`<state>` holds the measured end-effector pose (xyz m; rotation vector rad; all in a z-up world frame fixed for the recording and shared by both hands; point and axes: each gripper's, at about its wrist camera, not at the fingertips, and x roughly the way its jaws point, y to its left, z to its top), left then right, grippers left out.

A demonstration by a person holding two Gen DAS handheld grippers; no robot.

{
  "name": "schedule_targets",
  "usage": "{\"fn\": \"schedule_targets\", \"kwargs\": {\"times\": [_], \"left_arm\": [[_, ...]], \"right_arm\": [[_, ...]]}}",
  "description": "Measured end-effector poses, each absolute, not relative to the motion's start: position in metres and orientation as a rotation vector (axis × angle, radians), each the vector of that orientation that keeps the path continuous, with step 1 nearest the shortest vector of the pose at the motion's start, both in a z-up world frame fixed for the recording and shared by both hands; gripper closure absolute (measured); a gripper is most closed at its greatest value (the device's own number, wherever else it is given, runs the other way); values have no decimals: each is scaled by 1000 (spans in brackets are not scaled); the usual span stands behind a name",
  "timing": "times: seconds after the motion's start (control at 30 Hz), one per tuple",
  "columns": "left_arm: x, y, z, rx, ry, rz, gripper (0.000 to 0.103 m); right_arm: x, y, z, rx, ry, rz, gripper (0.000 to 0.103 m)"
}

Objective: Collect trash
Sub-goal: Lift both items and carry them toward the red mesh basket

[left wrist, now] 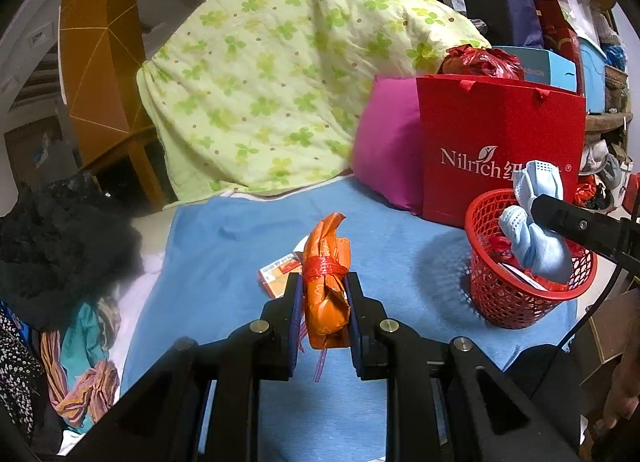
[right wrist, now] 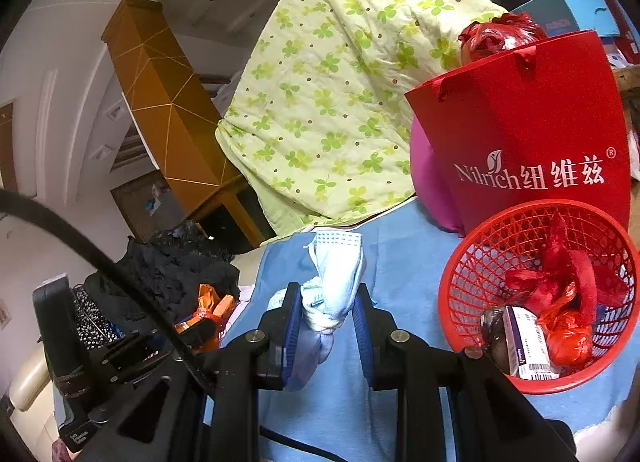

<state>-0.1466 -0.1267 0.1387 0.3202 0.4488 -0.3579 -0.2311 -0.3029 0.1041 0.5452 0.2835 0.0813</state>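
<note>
My left gripper point(left wrist: 323, 282) is shut on an orange wrapper bundle point(left wrist: 326, 262) tied with a red band, held above the blue sheet point(left wrist: 224, 246). My right gripper point(right wrist: 327, 294) is shut on a knotted light-blue face mask point(right wrist: 336, 274). In the left wrist view that mask point(left wrist: 536, 218) and a right fingertip point(left wrist: 560, 214) hang over the near rim of the red mesh basket point(left wrist: 504, 302). The basket point(right wrist: 480, 262) stands to the right of the right gripper and holds red plastic bags point(right wrist: 568, 286) and a small white box point(right wrist: 528, 342). A small orange packet point(left wrist: 276, 274) lies on the sheet behind the left fingers.
A red Nilrich paper bag point(left wrist: 500, 142) and a magenta pillow point(left wrist: 388, 150) stand behind the basket. A green floral quilt point(left wrist: 264, 74) is piled at the back. Dark clothes point(left wrist: 60, 238) and a striped scarf point(left wrist: 80, 374) lie at the left edge. Stacked boxes point(left wrist: 560, 38) fill the right.
</note>
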Motion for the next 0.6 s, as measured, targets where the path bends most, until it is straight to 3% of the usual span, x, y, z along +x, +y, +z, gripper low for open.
{"fn": "schedule_targets", "kwargs": {"times": [0.6], "left_arm": [[-153, -153, 135, 357, 454, -388, 81]], "right_arm": [[-245, -326, 100, 586, 258, 60, 76]]}}
